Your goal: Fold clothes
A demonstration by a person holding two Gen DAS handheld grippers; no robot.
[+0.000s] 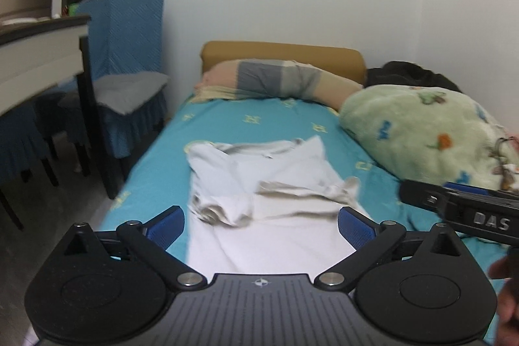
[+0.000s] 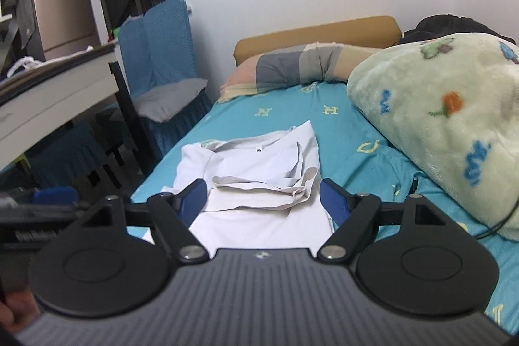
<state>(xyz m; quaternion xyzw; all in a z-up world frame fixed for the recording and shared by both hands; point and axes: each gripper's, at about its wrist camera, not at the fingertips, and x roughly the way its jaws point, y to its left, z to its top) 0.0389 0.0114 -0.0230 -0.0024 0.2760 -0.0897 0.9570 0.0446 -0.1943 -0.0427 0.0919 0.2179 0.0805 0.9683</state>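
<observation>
We see white shirt (image 1: 259, 193) flat on bed (image 1: 227, 122), sleeves folded inward, collar at far end. Long axis runs straight away from both claws. Left claw (image 1: 261, 226) and right claw (image 2: 262, 198) gape wide, empty, side by side at near hem, equally near.

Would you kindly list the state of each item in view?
White cotton T-shirt: flat on bed, sleeves folded inward.
Left gripper: open, holding nothing.
Right gripper: open, holding nothing.
Pale green fleece blanket: bunched up, unfolded.
Turquoise bedsheet: spread flat.
</observation>
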